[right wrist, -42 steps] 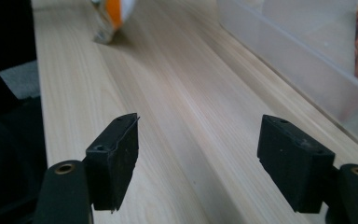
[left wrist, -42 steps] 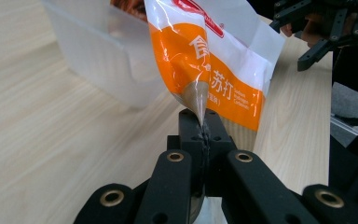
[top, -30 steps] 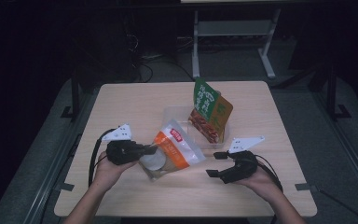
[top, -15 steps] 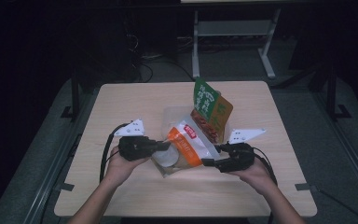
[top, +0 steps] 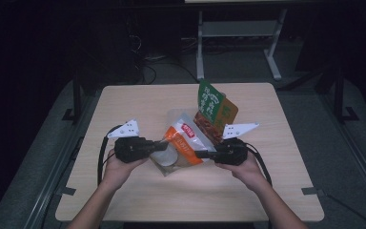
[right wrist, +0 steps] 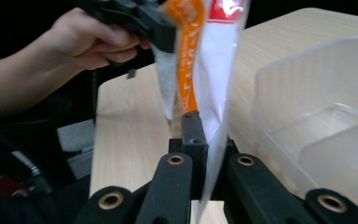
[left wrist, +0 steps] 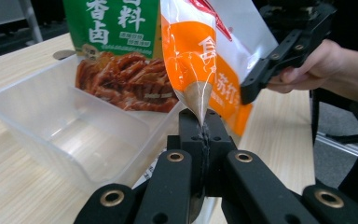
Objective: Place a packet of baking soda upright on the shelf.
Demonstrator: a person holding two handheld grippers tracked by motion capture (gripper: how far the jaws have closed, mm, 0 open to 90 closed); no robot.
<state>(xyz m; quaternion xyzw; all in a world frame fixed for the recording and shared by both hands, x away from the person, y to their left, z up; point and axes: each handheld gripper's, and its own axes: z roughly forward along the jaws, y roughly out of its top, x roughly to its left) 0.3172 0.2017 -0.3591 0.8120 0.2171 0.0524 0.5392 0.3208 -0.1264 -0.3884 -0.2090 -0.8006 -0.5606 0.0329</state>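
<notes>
The left gripper (top: pixel 159 144) has its fingers (left wrist: pixel 192 135) clamped on one edge of the orange bag (top: pixel 183 147), and the right gripper (top: pixel 201 153) has its fingers (right wrist: pixel 193 128) clamped on the opposite edge. The bag hangs between them, held up over the near middle of the tabletop (top: pixel 138 102). Both hands (top: pixel 121 164) rest low on the near side. Just behind the bag sits a clear tub (left wrist: pixel 65 126), empty as far as the left gripper view shows. Against the tub's far side leans a green packet (top: pixel 214 112), standing tilted near the tabletop's middle.
</notes>
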